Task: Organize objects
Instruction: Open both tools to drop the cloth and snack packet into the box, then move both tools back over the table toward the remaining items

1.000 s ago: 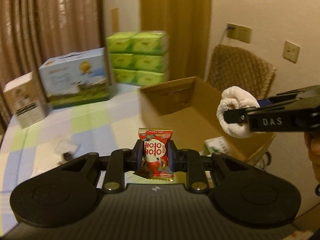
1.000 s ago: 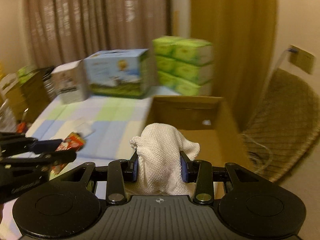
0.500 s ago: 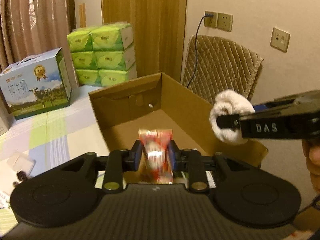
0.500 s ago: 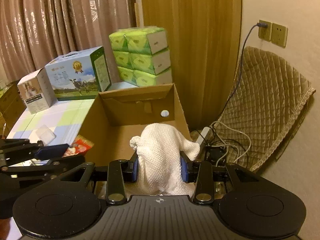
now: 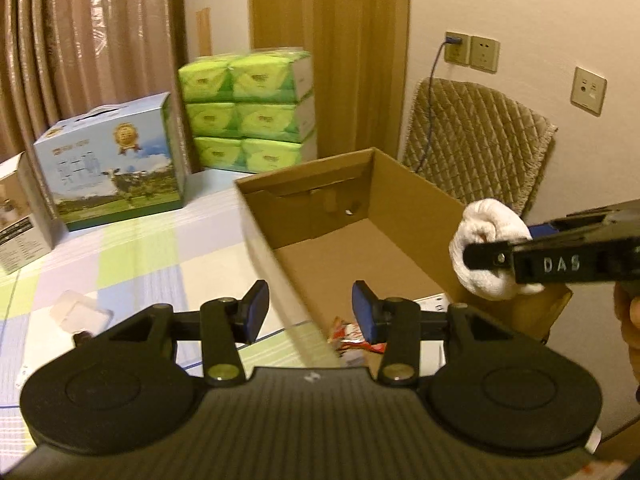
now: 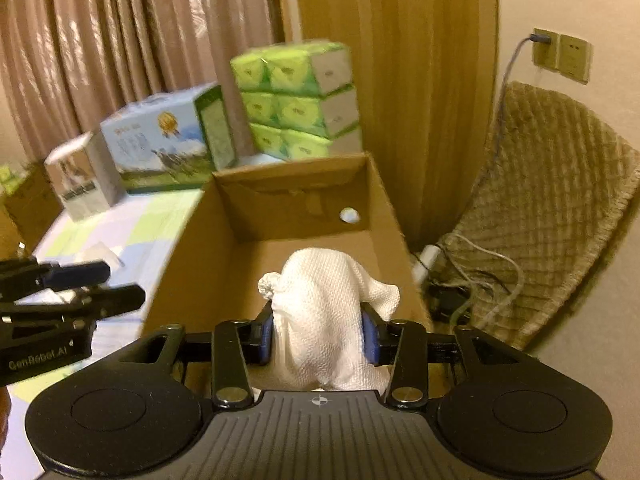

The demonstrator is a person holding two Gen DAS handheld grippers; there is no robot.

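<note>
An open cardboard box (image 5: 400, 184) stands at the table's right edge. My left gripper (image 5: 310, 304) hangs over its near left wall, its jaws opening with nothing between them. A red snack packet (image 5: 352, 334) lies in the box just below its right finger. My right gripper (image 6: 318, 328) is over the box (image 6: 296, 200) with a crumpled white cloth (image 6: 320, 300) between its pads. Its jaws are opening, and the pads still touch the cloth. In the left wrist view the right gripper (image 5: 480, 256) comes in from the right with the cloth (image 5: 484, 232) above the box's right wall.
The checked tablecloth (image 5: 140, 240) carries a blue milk carton box (image 5: 116, 160), stacked green tissue packs (image 5: 252, 112), a small white box (image 5: 16, 220) and a clear plastic piece (image 5: 76, 312). A quilted chair (image 5: 476, 140) and floor cables (image 6: 472, 280) lie right of the box.
The left gripper moved over the box and opened, and the red packet dropped inside. The right gripper carried the cloth over the box and its pads spread slightly.
</note>
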